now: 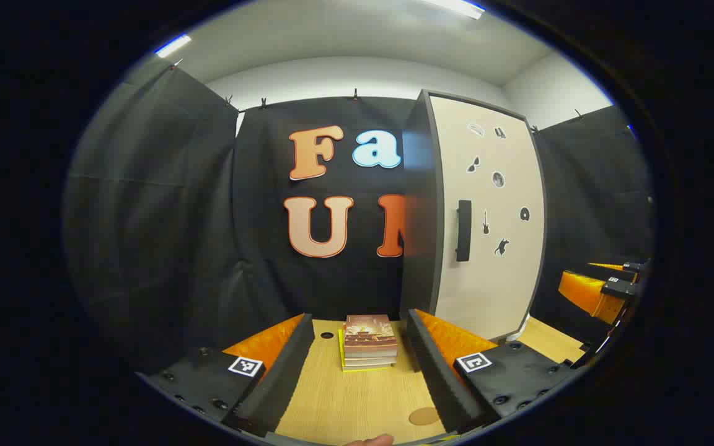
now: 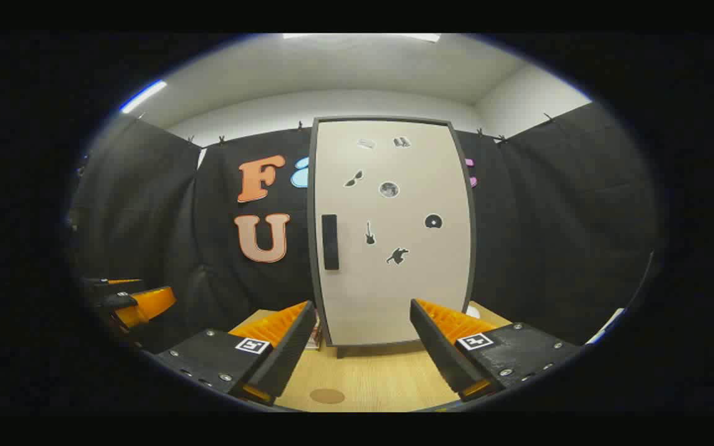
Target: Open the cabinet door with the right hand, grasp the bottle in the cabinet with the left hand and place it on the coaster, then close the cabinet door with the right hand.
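Cabinet door (image 2: 394, 235) shut, both hand-held grippers empty: we judge that no step of the task has yet been done.

We see one cabinet (image 1: 481, 217) standing on the bench (image 2: 369, 381), its door carrying one dark handle (image 2: 330, 241) and seven small stickers; the bottle, presumably inside, is hidden from us. One round coaster (image 2: 326, 395) lies on the bench before the cabinet, bare. One stack of books (image 1: 368, 342) sits left of the cabinet. The right hand-held gripper (image 2: 363, 337) faces the door with fingers spread apart, holding nothing; the left hand-held gripper (image 1: 360, 353) is likewise spread and empty. Opening, grasping, placing and closing all remain.
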A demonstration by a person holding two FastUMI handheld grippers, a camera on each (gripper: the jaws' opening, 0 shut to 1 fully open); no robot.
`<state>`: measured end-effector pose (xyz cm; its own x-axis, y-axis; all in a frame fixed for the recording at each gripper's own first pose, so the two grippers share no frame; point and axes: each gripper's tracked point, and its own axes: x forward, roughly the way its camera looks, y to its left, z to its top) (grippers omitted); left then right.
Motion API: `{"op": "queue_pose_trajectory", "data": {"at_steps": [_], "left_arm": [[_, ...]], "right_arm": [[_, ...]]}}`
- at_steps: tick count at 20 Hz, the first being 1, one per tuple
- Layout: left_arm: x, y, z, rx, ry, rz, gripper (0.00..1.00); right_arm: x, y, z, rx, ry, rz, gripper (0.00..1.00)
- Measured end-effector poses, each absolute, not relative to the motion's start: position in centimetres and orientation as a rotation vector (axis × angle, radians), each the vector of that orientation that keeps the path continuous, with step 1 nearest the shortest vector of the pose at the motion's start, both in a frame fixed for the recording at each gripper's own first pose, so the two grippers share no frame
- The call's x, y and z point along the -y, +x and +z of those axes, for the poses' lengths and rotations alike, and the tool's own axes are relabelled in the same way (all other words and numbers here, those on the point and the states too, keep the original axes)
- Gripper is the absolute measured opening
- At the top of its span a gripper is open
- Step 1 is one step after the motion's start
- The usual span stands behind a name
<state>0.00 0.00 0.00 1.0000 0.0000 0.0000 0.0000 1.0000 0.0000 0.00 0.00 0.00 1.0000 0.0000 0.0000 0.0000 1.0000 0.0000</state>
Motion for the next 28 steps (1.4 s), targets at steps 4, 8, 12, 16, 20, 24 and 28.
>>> {"op": "queue_pose_trajectory", "data": {"at_steps": [4, 8, 12, 16, 20, 24, 28], "left_arm": [[0.0, -0.2, 0.3, 0.002, 0.005, 0.000, 0.98], [-0.1, -0.2, 0.2, -0.003, 0.005, -0.001, 0.98], [-0.4, 0.0, -0.1, -0.013, 0.007, 0.000, 0.98], [-0.7, 0.4, -0.6, -0.027, 0.011, 0.003, 0.98], [-1.5, 1.0, -0.9, -0.033, 0.020, 0.008, 0.98], [-2.1, 1.8, -1.2, -0.039, 0.016, 0.008, 0.98], [-3.4, 2.8, -1.7, -0.053, 0.015, 0.020, 0.98]], "right_arm": [[0.3, 0.0, 0.2, 0.008, 0.001, -0.007, 0.94], [0.5, 0.2, 0.3, 0.003, -0.001, -0.008, 0.94], [0.4, 0.6, 0.2, 0.001, -0.002, -0.007, 0.94], [0.0, 1.3, -0.3, -0.010, 0.003, -0.004, 0.94], [-0.8, 2.4, -0.2, -0.013, 0.006, 0.006, 0.94], [-2.0, 4.5, 0.1, -0.013, 0.005, 0.020, 0.94], [-3.5, 7.8, 1.3, -0.006, -0.009, 0.047, 0.94]]}}
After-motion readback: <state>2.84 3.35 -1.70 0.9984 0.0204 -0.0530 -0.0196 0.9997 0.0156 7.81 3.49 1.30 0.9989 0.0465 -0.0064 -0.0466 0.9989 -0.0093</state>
